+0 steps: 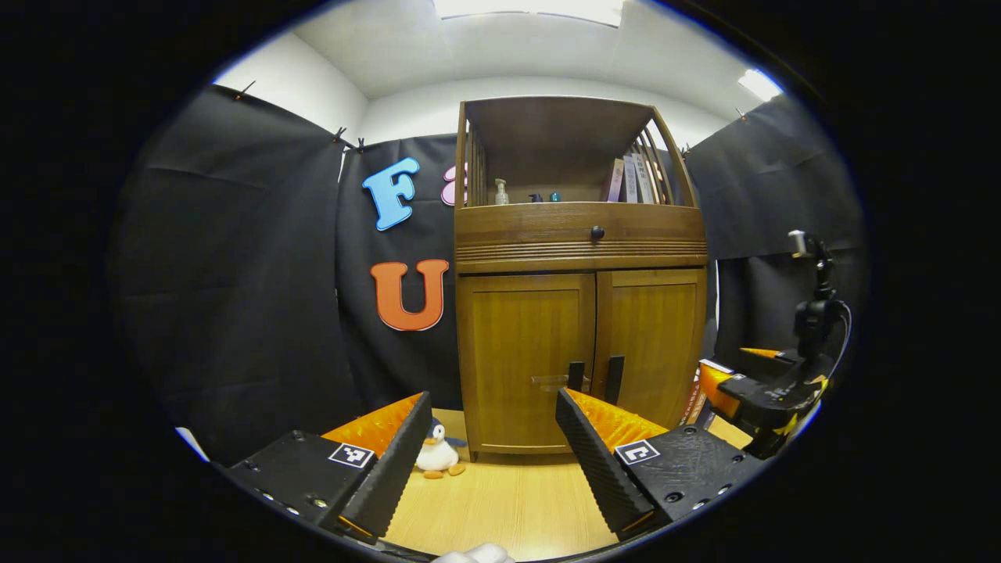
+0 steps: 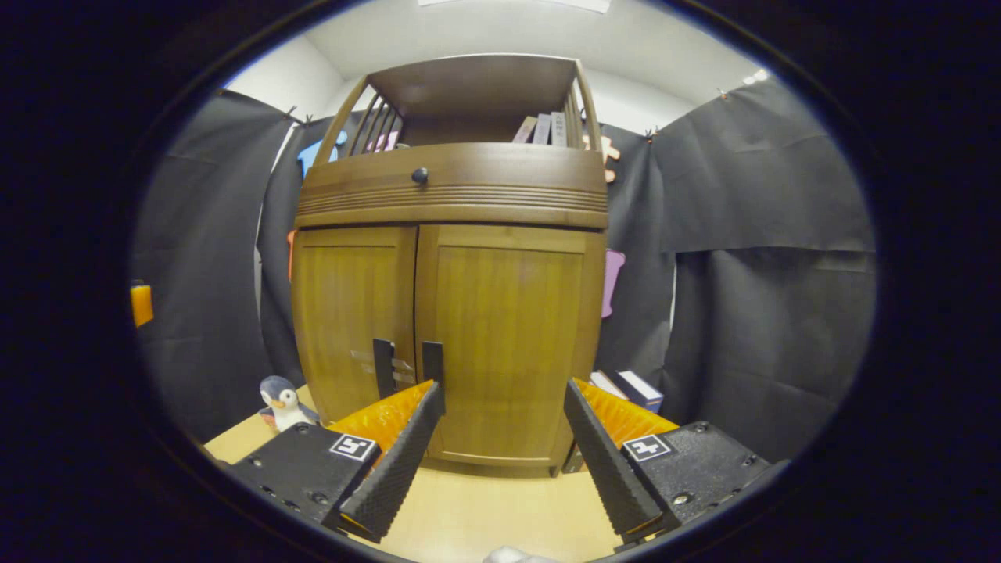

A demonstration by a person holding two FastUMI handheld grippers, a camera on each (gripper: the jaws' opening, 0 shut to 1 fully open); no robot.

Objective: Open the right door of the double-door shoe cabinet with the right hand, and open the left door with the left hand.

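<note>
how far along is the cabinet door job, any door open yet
Nothing done yet: the right door and left door both sit closed. In hand: the right gripper and left gripper are open, short of the handles, gripping nothing. Left to do: grasp and pull both doors.

My left gripper view looks from low and farther back at the shoe cabinet (image 1: pixel 580 274), slightly from its left. My right gripper view sits nearer, tilted upward. Both share its doors.
</note>
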